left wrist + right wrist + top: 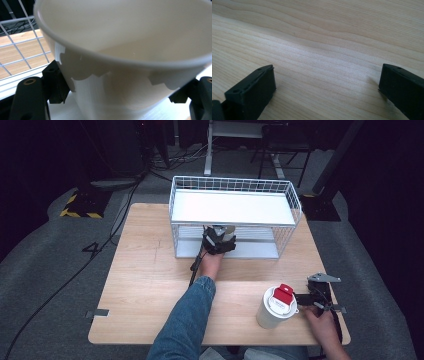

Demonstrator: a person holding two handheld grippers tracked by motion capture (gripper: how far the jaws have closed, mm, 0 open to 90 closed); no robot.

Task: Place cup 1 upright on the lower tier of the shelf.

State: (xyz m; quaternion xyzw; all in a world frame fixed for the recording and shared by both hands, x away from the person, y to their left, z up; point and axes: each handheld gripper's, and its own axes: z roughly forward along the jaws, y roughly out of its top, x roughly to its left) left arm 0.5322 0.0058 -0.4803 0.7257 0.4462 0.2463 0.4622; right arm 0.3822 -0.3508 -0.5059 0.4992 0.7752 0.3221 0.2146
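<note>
The left gripper (pixel 218 241) is reaching into the lower level of a white wire rack (pixel 235 185), and in the high view the rack's upper shelf is covering most of what it is carrying — only a pale rim is peeking out. In the left gripper view that thing is showing as a white paper cup (pixel 125 62), blurred and cut off by the frame at its top and base. The fingers (pixel 53 82) are clamped on the cup's wall from both sides.

The bench (pixel 150 285) is a light wooden top standing on grey carpet; the room behind is lying in darkness, with cables and table legs barely making themselves out.

The cup is standing mouth up, its long axis roughly upright and leaning a little, just above the rack's white lower shelf.

The right gripper (pixel 320 297) is resting near the bench's front right corner, fingers (pixel 254 92) well apart over bare wood — just beside a white lidded cup (pixel 276 307) with a red cap.
</note>
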